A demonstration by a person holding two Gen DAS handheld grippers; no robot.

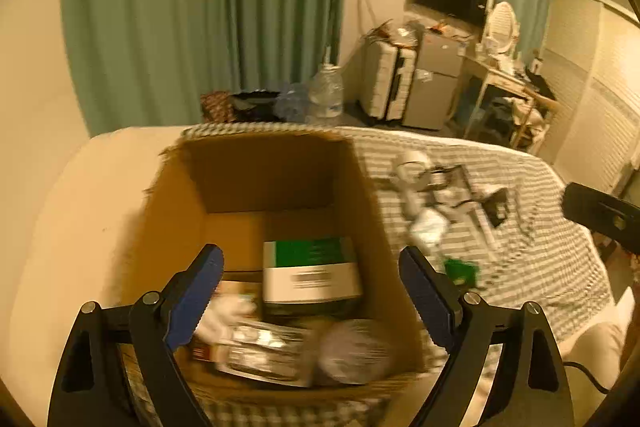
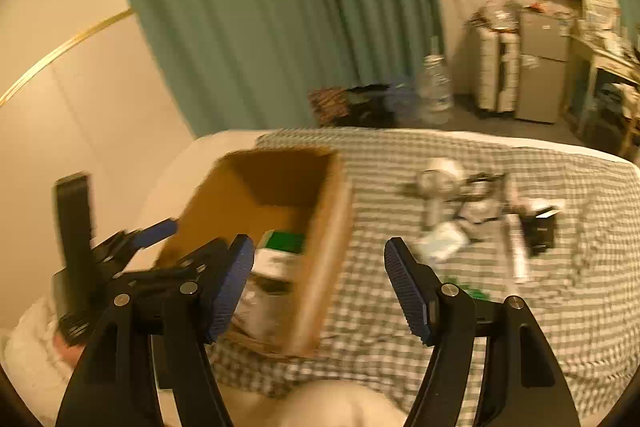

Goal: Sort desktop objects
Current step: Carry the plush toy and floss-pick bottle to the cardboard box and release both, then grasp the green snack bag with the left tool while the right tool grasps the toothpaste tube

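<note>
An open cardboard box [image 1: 176,211] stands on a checked cloth [image 1: 552,259]. Inside lie a green and white carton [image 1: 310,273], a printed packet [image 1: 264,351] and a round grey thing [image 1: 356,351]. My left gripper [image 1: 310,267] is open and empty above the box's near side. In the right wrist view the box [image 2: 328,239] is at left. My right gripper [image 2: 320,261] is open and empty over the box's right wall. Loose items lie right of the box: a white hair dryer [image 2: 438,187], a white packet [image 2: 442,245], a black device [image 2: 540,231] and a small green thing [image 1: 462,269].
The left gripper [image 2: 120,247] shows at the left edge of the right wrist view. Beyond the cloth are green curtains [image 1: 200,7], a water jug [image 1: 326,91], a suitcase [image 1: 386,83], a small fridge [image 1: 434,83] and a cluttered desk [image 1: 508,83].
</note>
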